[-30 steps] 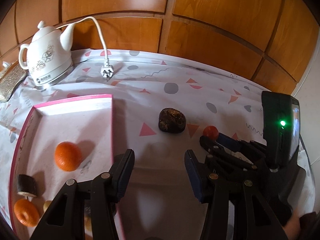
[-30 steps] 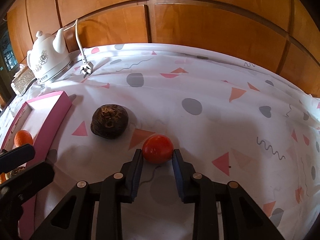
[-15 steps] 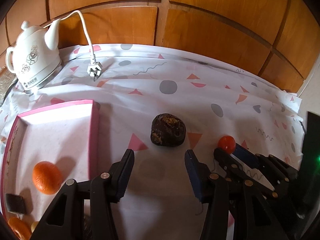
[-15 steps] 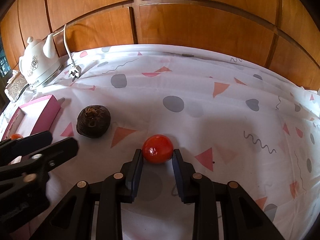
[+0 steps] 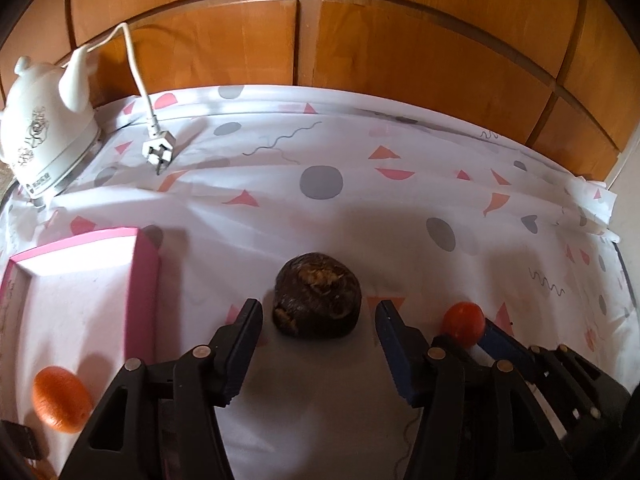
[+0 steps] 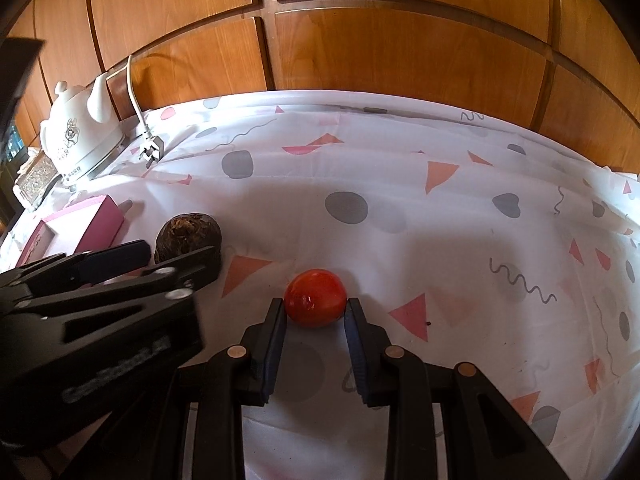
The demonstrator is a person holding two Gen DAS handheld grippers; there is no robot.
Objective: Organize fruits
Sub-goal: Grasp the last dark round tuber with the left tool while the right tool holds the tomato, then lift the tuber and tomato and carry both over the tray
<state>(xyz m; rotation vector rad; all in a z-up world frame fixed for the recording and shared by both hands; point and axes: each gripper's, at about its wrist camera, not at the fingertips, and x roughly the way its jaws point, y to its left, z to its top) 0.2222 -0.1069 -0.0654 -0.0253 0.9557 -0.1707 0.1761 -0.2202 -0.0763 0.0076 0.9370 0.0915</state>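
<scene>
I am gripping the red tomato [image 6: 315,298] between my right gripper [image 6: 314,312] pads, right of the pink tray [image 5: 142,280], and bringing my wide-open left gripper [image 5: 318,322] around the dark brown fruit [image 5: 318,300] beside that tray. Judging by the orange [image 5: 60,404] sitting in the tray, I am partway through, with these two pieces left to go in.

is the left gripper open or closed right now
Open. The left gripper has its jaws spread wide on either side of the dark fruit, with gaps on both sides.
</scene>
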